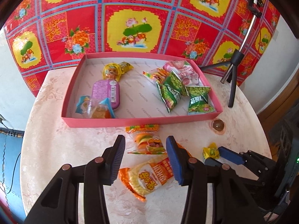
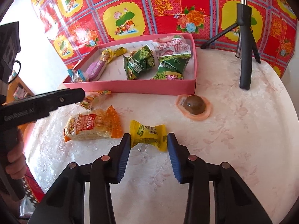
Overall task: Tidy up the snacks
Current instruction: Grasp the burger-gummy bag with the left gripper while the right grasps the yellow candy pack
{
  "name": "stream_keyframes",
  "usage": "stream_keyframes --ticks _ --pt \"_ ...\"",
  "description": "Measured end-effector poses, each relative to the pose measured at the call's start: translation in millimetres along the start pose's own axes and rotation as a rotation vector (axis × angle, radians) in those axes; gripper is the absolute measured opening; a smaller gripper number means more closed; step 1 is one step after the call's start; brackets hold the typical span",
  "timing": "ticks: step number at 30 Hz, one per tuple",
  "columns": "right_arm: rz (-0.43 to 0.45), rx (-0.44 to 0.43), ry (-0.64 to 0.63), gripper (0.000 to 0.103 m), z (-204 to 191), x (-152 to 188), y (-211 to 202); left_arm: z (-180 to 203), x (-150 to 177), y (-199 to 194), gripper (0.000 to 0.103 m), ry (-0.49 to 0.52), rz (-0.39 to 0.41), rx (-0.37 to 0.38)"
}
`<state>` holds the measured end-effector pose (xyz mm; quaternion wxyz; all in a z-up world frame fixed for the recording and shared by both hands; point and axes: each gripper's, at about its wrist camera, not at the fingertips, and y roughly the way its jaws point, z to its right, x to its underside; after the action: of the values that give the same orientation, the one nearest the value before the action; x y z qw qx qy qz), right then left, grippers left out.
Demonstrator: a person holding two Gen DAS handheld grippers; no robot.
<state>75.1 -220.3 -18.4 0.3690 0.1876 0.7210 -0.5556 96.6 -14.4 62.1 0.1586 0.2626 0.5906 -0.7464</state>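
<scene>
A pink tray (image 1: 130, 121) (image 2: 149, 87) on the round table holds green packets (image 1: 173, 93) (image 2: 142, 65), a purple tin (image 1: 105, 91) and other snacks. My left gripper (image 1: 145, 149) is open above a burger gummy packet (image 1: 147, 141) and an orange ring-snack packet (image 1: 149, 177) (image 2: 93, 127). My right gripper (image 2: 148, 145) is open, its jaws on either side of a yellow wrapped candy (image 2: 147, 135) (image 1: 211, 152) without clearly touching it. A brown jelly cup (image 2: 194, 104) (image 1: 217, 126) lies by the tray's near right corner.
A black tripod (image 1: 232, 74) (image 2: 244, 59) stands on the table's right side behind the tray. A red and yellow patterned cloth (image 1: 130, 18) hangs behind the table. The left gripper's body (image 2: 37, 104) shows at the left of the right wrist view.
</scene>
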Motion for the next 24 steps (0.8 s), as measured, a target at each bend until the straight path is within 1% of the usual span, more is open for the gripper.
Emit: stream_keyframes --ticks 4,7,12,14,15,24 --pt "0.001 0.014 0.006 0.039 4.9 1.2 -2.7 5.3 -0.8 10.8 0.048 0.013 -0.025 -0.016" --pt "0.003 0.005 0.014 0.039 8.3 1.2 -4.0 6.0 -1.3 17.8 0.048 0.017 -0.037 -0.031" --pt "0.008 0.006 -0.006 0.039 6.2 1.4 -3.6 2.3 -1.5 28.5 0.048 -0.007 -0.064 -0.037" --pt "0.01 0.007 -0.013 0.039 5.6 1.1 -3.4 0.5 -1.7 34.6 0.048 -0.019 -0.094 -0.044" --pt "0.01 0.006 -0.013 0.039 5.7 0.7 -3.1 0.7 -1.8 33.8 0.048 -0.02 -0.082 -0.046" --pt "0.022 -0.013 0.0 0.039 8.5 1.8 -4.1 5.3 -2.9 35.8 0.048 -0.015 -0.085 -0.084"
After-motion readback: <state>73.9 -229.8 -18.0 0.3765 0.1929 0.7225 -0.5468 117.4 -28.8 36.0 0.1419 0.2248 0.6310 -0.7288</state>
